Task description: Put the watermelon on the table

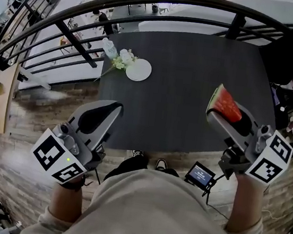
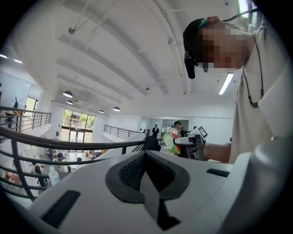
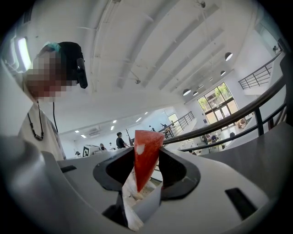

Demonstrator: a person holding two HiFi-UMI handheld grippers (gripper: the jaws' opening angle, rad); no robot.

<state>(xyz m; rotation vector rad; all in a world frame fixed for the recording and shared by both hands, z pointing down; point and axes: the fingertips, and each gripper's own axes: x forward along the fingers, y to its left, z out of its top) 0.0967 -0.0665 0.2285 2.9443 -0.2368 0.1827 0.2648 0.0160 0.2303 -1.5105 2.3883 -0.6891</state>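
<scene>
A wedge of watermelon [image 1: 227, 105], red flesh with a green rind, stands between the jaws of my right gripper [image 1: 219, 111], which is shut on it above the right front part of the dark table [image 1: 184, 76]. From the right gripper view the red wedge [image 3: 144, 157] sits upright between the pads, with a white strip beneath it. My left gripper [image 1: 113, 107] hovers over the table's front left corner, jaws together and empty. From the left gripper view, its jaws [image 2: 146, 154] meet, and the watermelon [image 2: 171, 142] in the other gripper shows beyond.
A white plate [image 1: 139, 69], a small bunch of flowers [image 1: 123, 60] and a water bottle [image 1: 110, 48] stand at the table's far left. A black curved railing [image 1: 151, 3] runs behind the table. A small screen device [image 1: 200, 175] hangs near the person's waist.
</scene>
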